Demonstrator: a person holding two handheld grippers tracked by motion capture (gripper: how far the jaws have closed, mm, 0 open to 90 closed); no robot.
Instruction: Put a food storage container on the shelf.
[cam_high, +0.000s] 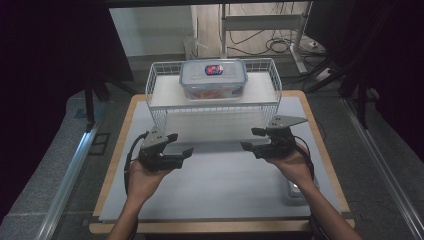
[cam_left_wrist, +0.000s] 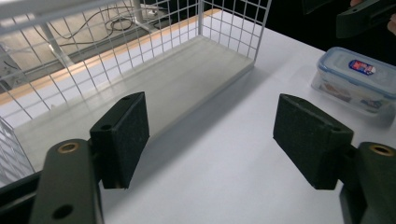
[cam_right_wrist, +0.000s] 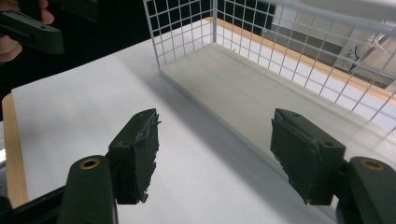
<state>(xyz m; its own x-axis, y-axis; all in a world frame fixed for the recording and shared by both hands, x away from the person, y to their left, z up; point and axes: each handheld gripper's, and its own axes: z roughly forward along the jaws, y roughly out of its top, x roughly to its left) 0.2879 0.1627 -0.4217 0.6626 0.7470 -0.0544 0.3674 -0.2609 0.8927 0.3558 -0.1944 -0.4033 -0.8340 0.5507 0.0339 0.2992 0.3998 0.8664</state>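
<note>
Here both claws, left (cam_high: 181, 144) and right (cam_high: 252, 138), gape empty before the rack's (cam_high: 150, 90) open front edge.

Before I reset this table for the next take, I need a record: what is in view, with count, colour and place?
Wire shelf rack: one, white, far middle of the table, two tiers.
Lidded container: one, clear with a blue and red label, on the rack's top tier.
Second lidded container: one, clear with a blue rim, on the table near the right hand.
Table: one, white top with a wooden edge.
Left gripper: one, black, jaws open, nothing between them.
Right gripper: one, black, jaws open, nothing between them.
</note>
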